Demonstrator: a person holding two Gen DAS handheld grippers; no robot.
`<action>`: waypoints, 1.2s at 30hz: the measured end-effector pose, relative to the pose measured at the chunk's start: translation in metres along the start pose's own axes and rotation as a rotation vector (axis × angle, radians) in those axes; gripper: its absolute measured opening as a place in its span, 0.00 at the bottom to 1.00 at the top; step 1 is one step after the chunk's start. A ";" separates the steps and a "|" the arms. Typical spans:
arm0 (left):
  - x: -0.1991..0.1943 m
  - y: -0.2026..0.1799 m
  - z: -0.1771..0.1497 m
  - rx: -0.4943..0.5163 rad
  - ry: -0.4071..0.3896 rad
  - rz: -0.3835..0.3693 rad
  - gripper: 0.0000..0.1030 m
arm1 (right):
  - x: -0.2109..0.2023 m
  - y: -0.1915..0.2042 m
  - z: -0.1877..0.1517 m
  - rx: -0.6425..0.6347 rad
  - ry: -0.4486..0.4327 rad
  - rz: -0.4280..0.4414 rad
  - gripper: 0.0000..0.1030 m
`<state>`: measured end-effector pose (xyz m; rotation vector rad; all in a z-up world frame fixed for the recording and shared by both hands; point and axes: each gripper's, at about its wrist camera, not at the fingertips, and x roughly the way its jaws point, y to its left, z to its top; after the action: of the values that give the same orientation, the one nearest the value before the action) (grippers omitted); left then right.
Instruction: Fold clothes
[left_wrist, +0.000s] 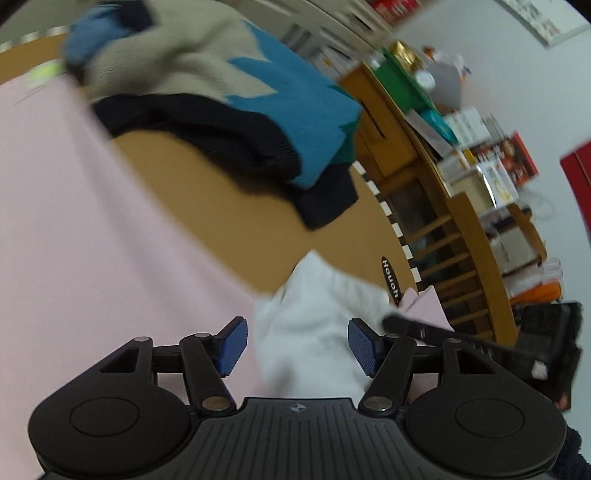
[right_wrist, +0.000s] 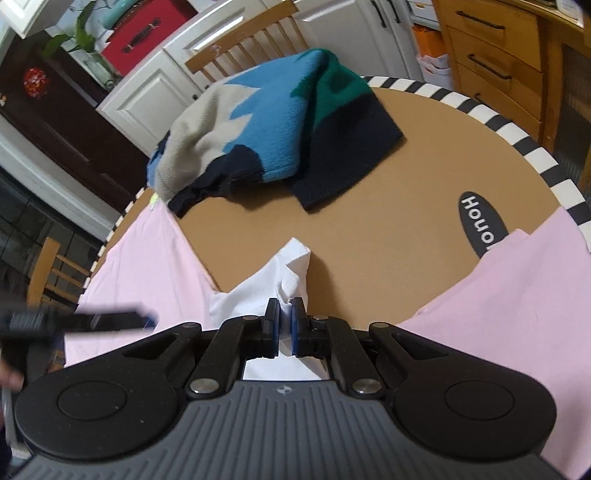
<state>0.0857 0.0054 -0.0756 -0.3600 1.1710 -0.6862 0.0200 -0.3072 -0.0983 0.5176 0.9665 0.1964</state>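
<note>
I count two garments laid out on the round table (right_wrist: 424, 158) and one pinched up between them. My right gripper (right_wrist: 284, 325) is clenched on a peak of white cloth (right_wrist: 291, 266) near the table's near edge. The pink garment (right_wrist: 147, 254) spreads along that edge to either side of it. One colour-block sweater (right_wrist: 266, 125) lies crumpled toward the far edge. My left gripper (left_wrist: 297, 345) stands released, nothing between its two blue pads (left_wrist: 233, 345). Two wooden chairs (right_wrist: 243, 48) stand beyond the table's rim.

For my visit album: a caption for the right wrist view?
Right tool pinches white cloth on pink garment; colourful sweater waits behind.
</note>
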 end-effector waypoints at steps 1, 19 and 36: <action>0.014 0.001 0.011 0.021 0.028 -0.010 0.62 | 0.002 -0.002 0.001 0.010 -0.001 -0.006 0.06; 0.151 -0.021 0.083 0.325 0.320 -0.099 0.06 | 0.009 -0.020 0.008 0.160 -0.059 -0.073 0.06; 0.061 -0.028 0.070 0.350 0.179 -0.209 0.04 | -0.032 0.026 -0.002 -0.014 -0.113 0.005 0.06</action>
<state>0.1552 -0.0620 -0.0774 -0.1268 1.1637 -1.1063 0.0019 -0.2962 -0.0631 0.5128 0.8531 0.1770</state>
